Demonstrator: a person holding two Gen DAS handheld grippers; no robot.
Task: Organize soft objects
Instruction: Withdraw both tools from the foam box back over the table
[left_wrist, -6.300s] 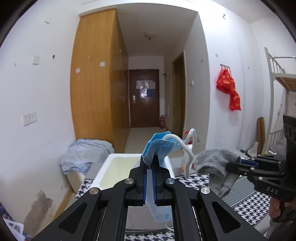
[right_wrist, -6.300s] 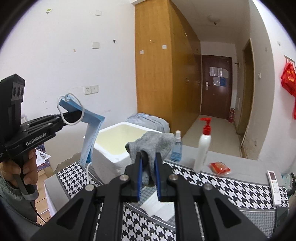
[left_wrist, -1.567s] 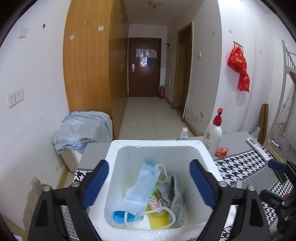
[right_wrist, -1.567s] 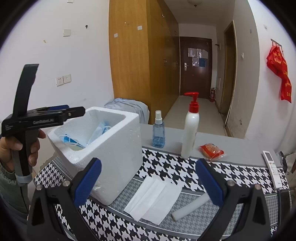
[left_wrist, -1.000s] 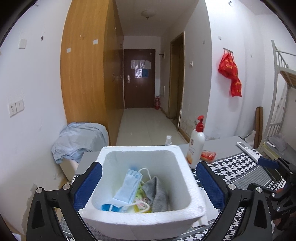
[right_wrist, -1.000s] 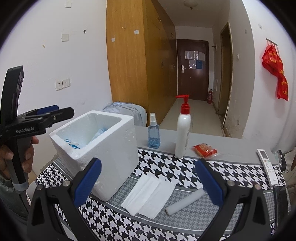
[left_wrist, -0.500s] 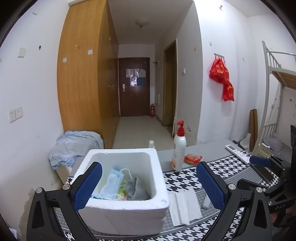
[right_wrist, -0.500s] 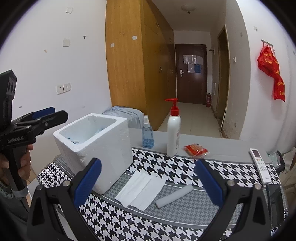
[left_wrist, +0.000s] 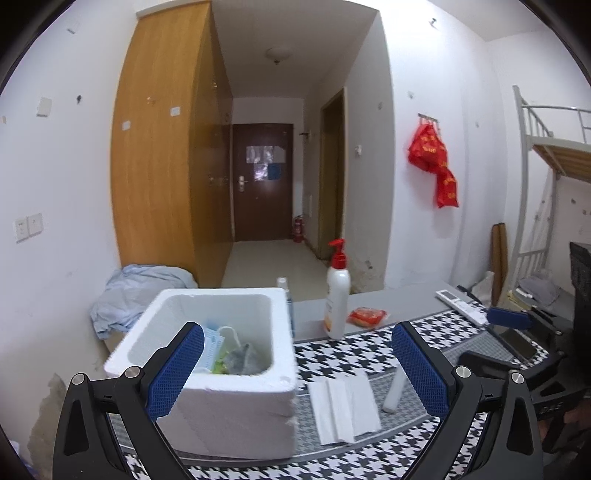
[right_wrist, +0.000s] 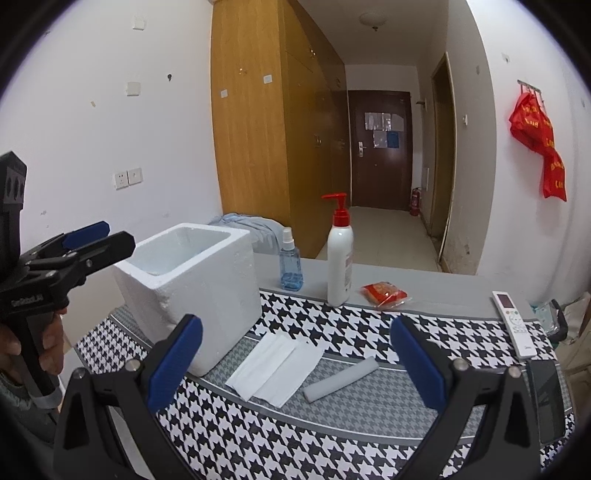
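Observation:
A white foam box (left_wrist: 221, 402) stands on the left of the houndstooth table mat (left_wrist: 369, 350). Inside it lie a blue face mask (left_wrist: 212, 345) and a grey sock (left_wrist: 242, 360) on other soft items. My left gripper (left_wrist: 295, 347) is open and empty, held back from the box and a little above its near rim. My right gripper (right_wrist: 295, 339) is also open and empty, over the mat to the right of the box (right_wrist: 207, 295). A folded white tissue (right_wrist: 275, 365) and a pale roll (right_wrist: 341, 378) lie on the mat between its fingers.
A red-topped pump bottle (right_wrist: 340, 258), a blue spray bottle (right_wrist: 290, 266) and a red packet (right_wrist: 384, 291) stand behind the mat. A remote (right_wrist: 513, 321) and a dark phone (right_wrist: 548, 398) lie at the right. A hand holds the left gripper's handle (right_wrist: 37, 332).
Earlier my left gripper held the mask and my right the sock; both items now lie in the box. Both grippers have opened and drawn back, so the box looks smaller.

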